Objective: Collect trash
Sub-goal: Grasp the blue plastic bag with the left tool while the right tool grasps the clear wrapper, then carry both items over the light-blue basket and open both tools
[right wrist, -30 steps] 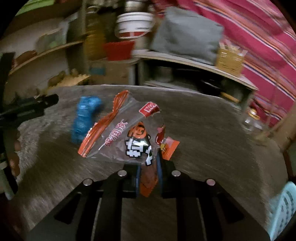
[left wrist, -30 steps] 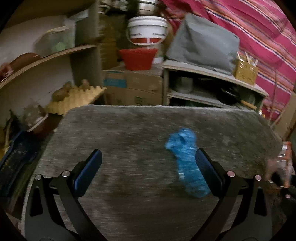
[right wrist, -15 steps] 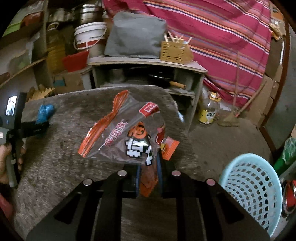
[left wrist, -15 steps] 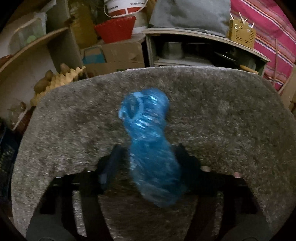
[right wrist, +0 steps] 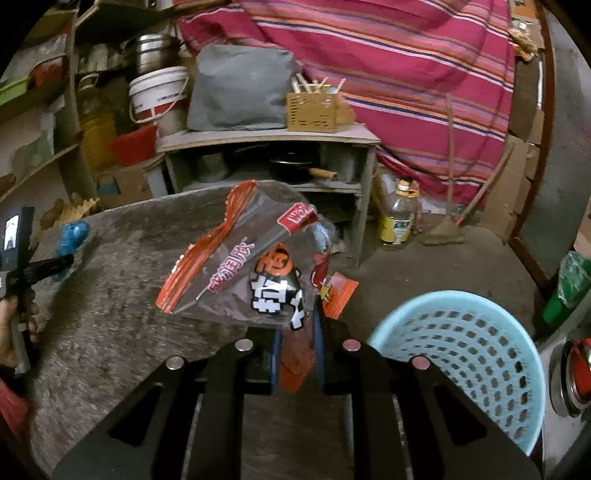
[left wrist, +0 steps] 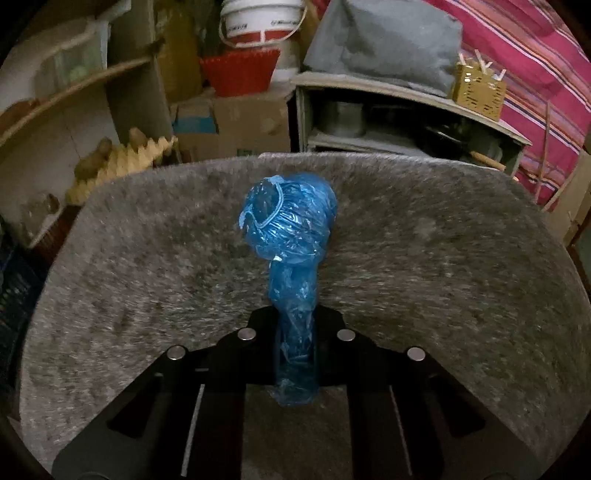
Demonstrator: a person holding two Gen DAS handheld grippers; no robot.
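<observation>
My left gripper (left wrist: 295, 343) is shut on a crumpled blue plastic bag (left wrist: 291, 229) and holds it over the grey fuzzy table top (left wrist: 443, 266). The blue bag also shows at the far left of the right wrist view (right wrist: 72, 236), in the left gripper (right wrist: 55, 264). My right gripper (right wrist: 297, 354) is shut on a clear and orange snack wrapper (right wrist: 251, 266) with printed characters, held above the table's right end. A light blue perforated basket (right wrist: 469, 354) stands on the floor just right of the right gripper.
Behind the table are a grey shelf unit (right wrist: 266, 162), a white bucket (left wrist: 258, 22), a red basket (left wrist: 240, 70), cardboard boxes (left wrist: 236, 125) and an egg tray (left wrist: 122, 162). An oil bottle (right wrist: 397, 218) and a broom stand on the floor by a striped cloth (right wrist: 388, 74).
My left gripper has closed on the blue bag and lifted it off the table. My right gripper has swung right with the wrapper, bringing the blue basket close.
</observation>
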